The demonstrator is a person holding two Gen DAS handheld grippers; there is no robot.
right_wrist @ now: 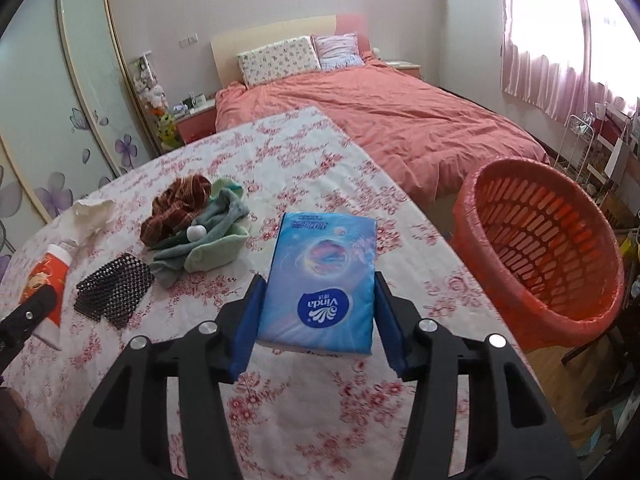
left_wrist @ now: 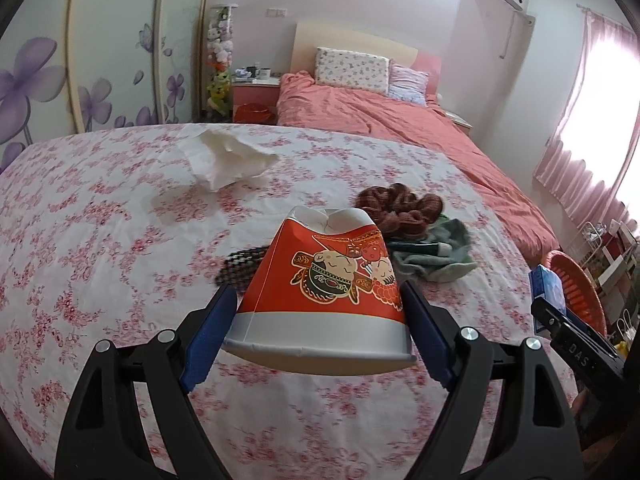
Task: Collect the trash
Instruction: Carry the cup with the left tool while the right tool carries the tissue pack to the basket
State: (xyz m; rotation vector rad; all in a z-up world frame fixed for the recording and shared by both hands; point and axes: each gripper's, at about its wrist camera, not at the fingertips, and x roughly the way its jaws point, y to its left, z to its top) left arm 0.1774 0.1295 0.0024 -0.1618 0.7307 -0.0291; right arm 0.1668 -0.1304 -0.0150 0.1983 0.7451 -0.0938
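Left claw (left_wrist: 320, 312): closed on a crushed red paper cup (left_wrist: 324, 280), held between its pads above the floral tablecloth (left_wrist: 100, 240);
Right claw (right_wrist: 318, 312): clamped on a blue tissue pack (right_wrist: 320, 276);
Orange basket (right_wrist: 540, 248): seen right of the right claw

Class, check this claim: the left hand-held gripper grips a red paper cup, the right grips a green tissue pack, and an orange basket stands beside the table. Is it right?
Not quite. The tissue pack in the right hand-held gripper is blue, as the right wrist view shows. The left hand-held gripper does grip the red paper cup, and the orange basket stands beside the table.
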